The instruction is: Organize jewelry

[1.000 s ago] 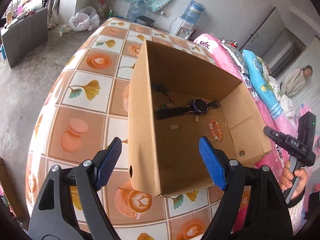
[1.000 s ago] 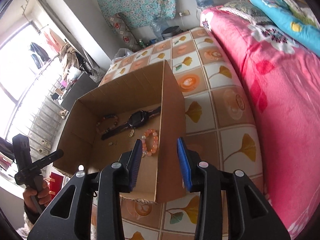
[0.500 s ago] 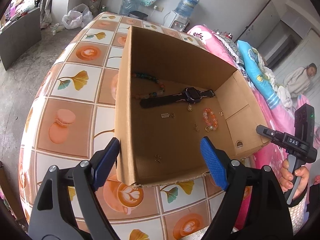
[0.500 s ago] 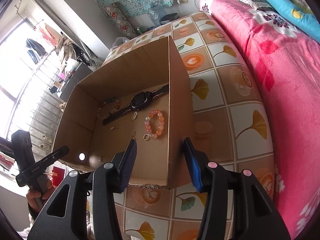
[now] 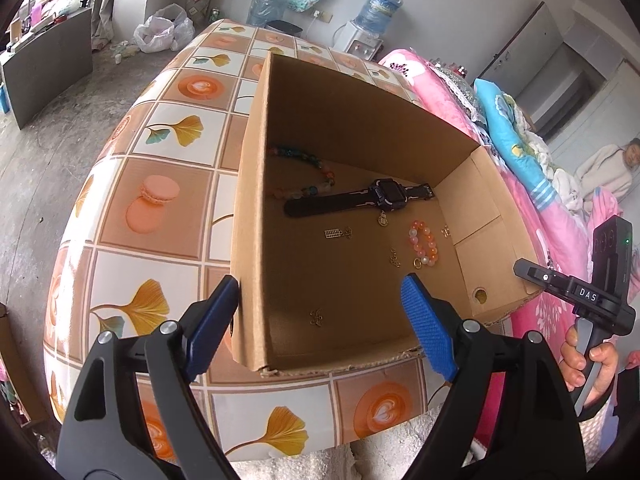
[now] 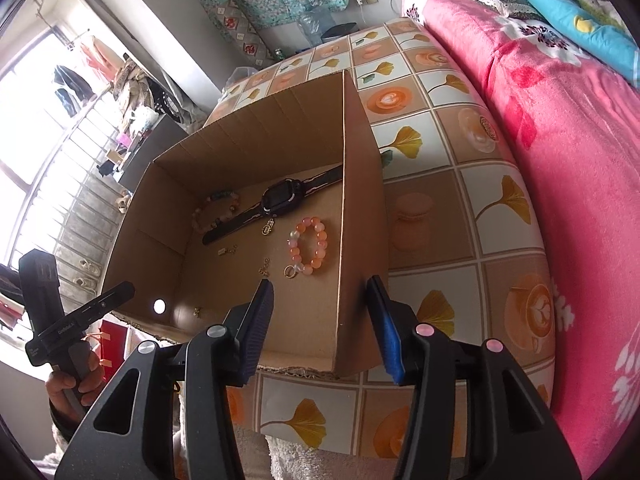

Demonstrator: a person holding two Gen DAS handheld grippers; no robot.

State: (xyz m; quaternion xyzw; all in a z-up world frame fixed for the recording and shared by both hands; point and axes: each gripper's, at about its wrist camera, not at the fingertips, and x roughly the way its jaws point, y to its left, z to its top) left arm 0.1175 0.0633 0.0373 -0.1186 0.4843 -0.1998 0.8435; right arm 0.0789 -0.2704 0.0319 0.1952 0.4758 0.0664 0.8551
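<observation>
An open cardboard box (image 5: 248,240) (image 6: 360,220) stands on the tiled-pattern table (image 5: 160,128). On its floor lie a black watch (image 5: 384,194) (image 6: 280,196), a pink bead bracelet (image 5: 424,242) (image 6: 308,246), a multicolour bead bracelet (image 5: 316,172) (image 6: 216,208) and small gold charms (image 5: 338,234). My left gripper (image 5: 320,320) is open above the box's near left corner, one finger either side of the left wall. My right gripper (image 6: 320,324) is open and straddles the right wall without pressing it. Neither holds anything.
A pink bed (image 6: 560,140) with a blue quilt runs along the table's right side. A water dispenser (image 5: 376,4) and bags stand beyond the far end. A person (image 5: 608,164) sits in the background. Bare floor lies to the left.
Both grippers have pulled back toward the table's near edge, so more of the box floor shows. The right gripper's jaws have widened. The jewelry has not moved.
</observation>
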